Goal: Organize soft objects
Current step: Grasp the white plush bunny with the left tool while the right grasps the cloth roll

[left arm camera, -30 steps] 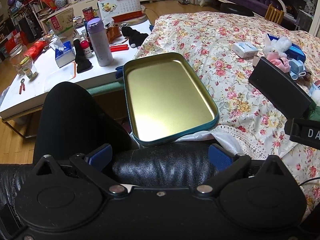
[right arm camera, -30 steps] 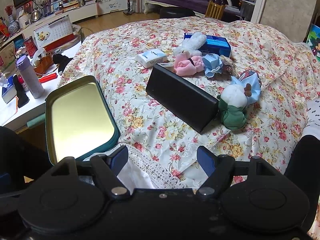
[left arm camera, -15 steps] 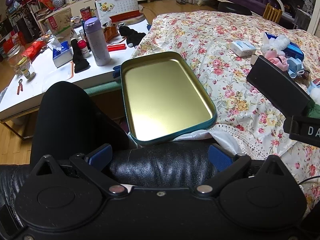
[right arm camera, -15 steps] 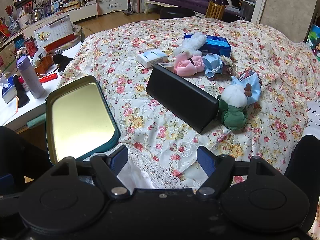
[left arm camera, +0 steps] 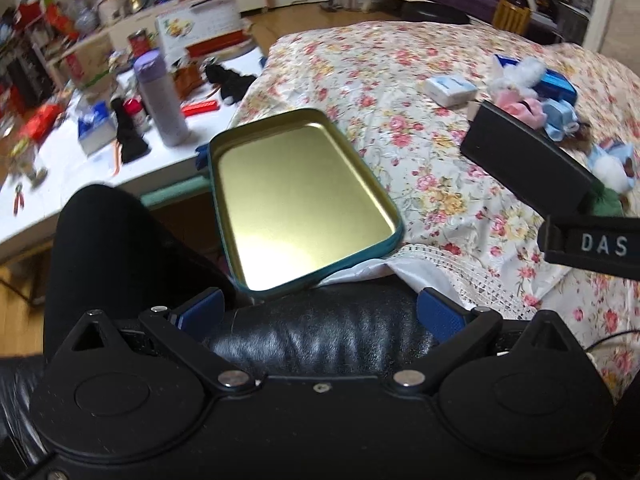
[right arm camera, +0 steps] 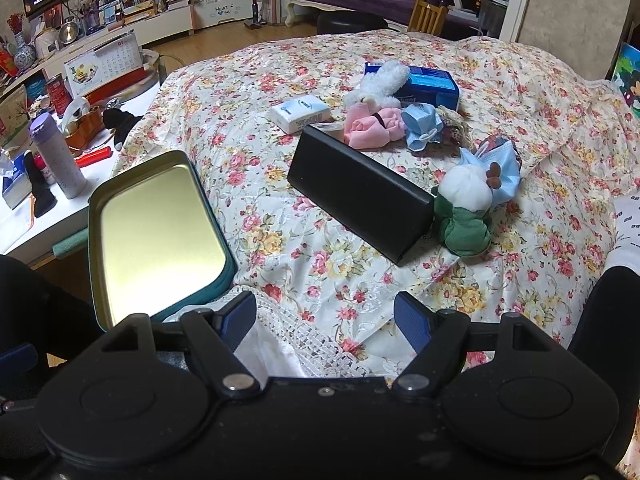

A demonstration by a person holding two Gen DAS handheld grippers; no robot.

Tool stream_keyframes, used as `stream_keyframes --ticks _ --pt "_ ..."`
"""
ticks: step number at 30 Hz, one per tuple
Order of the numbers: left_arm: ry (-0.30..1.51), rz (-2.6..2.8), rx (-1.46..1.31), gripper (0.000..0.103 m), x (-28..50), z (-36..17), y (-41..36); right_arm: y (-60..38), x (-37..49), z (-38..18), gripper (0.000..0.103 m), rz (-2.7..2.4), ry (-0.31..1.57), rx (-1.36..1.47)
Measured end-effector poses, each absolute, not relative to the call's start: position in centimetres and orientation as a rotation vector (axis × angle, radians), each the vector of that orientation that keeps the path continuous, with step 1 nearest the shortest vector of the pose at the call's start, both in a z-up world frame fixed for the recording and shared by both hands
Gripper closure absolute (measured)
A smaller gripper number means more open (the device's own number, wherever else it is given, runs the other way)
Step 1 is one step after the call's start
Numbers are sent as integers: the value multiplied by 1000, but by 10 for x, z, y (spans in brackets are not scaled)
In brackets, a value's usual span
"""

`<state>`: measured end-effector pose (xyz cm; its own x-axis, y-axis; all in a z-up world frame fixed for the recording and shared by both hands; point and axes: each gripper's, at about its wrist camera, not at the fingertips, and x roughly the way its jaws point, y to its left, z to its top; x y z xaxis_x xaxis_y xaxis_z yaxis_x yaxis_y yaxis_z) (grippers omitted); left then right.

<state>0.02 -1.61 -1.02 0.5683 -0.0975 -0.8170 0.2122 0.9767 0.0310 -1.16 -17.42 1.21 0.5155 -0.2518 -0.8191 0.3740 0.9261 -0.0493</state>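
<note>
Waiting at the bed's near edge, the left gripper [left arm camera: 320, 312] and right gripper [right arm camera: 326, 316] both hold their jaws wide and empty; no toy is picked yet. The next move calls for reaching to the soft toys [right arm camera: 374, 126] at mid-bed, beyond the black case [right arm camera: 360, 194], then carrying them to the tin tray [right arm camera: 156, 236] at the near left corner. Against the earlier frames, only the left view has shifted slightly; nothing on the bed has moved.

Both the left gripper [left arm camera: 320, 312] and right gripper [right arm camera: 326, 318] gape apart, empty, angled downward.
</note>
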Motion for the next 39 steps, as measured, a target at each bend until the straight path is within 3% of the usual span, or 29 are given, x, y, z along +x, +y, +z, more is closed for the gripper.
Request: stream_keyframes --ticks 22,39 --pt "855 -344 262 4 97 17 -104 -316 -8 24 28 -702 894 320" --pt "883 -500 328 4 195 22 -204 -451 69 13 27 -800 910 437"
